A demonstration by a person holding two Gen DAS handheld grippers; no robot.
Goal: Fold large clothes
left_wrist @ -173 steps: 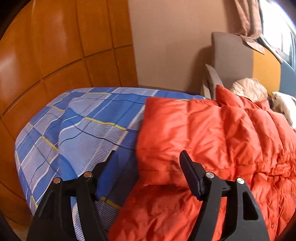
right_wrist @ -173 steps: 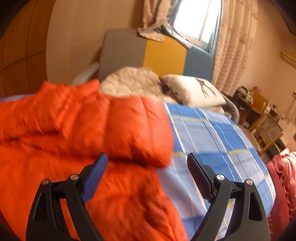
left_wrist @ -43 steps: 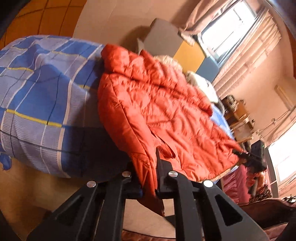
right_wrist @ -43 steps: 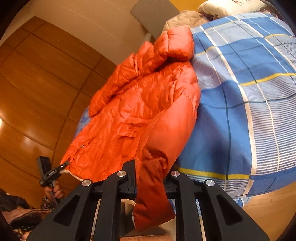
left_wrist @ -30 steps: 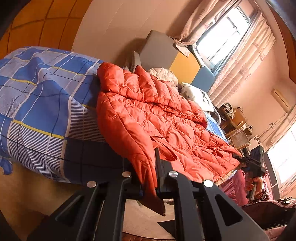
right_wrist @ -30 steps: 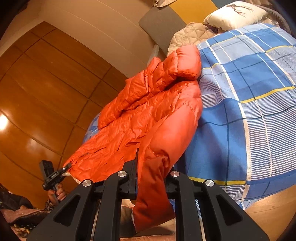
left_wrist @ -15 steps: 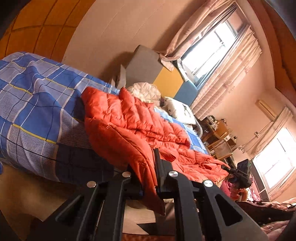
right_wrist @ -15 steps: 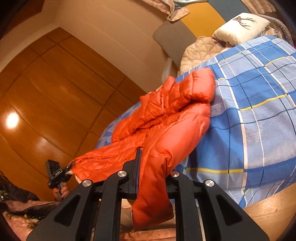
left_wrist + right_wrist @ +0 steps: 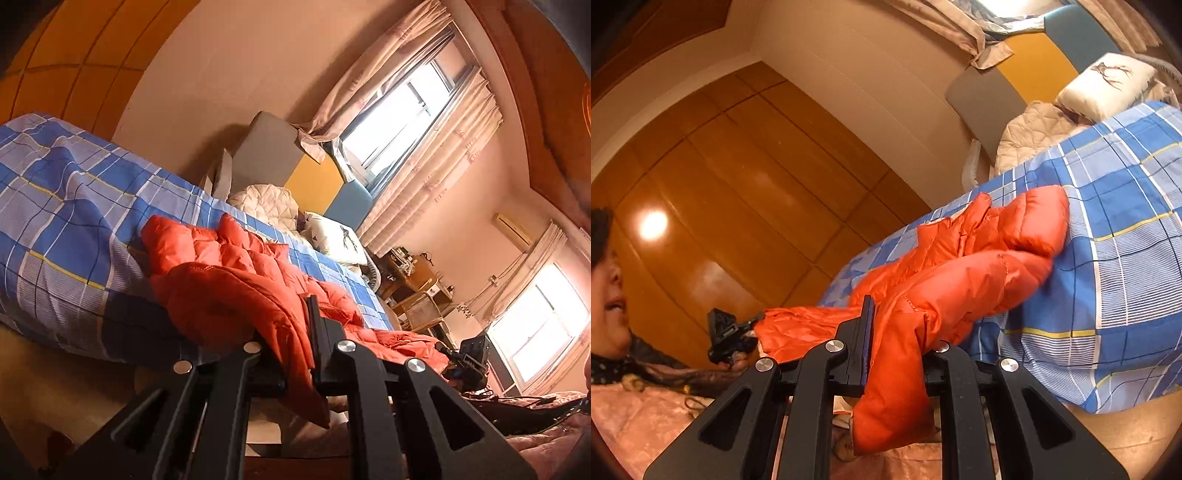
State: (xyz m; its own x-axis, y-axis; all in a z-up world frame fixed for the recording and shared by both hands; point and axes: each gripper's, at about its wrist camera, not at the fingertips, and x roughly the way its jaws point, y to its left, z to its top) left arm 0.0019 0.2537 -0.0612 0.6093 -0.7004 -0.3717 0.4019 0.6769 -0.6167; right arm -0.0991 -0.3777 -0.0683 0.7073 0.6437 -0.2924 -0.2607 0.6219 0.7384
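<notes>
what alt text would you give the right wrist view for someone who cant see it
The right gripper is shut on a fold of an orange puffer jacket that trails up onto a bed with a blue plaid sheet. At far left the other gripper pinches the jacket's far edge; wood wall panels rise behind.

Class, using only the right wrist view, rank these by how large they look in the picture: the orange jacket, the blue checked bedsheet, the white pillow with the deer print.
1. blue checked bedsheet
2. orange jacket, though nearness to the camera enlarges its gripped end, so the top two are unsure
3. white pillow, clearly smallest, and farthest away
</notes>
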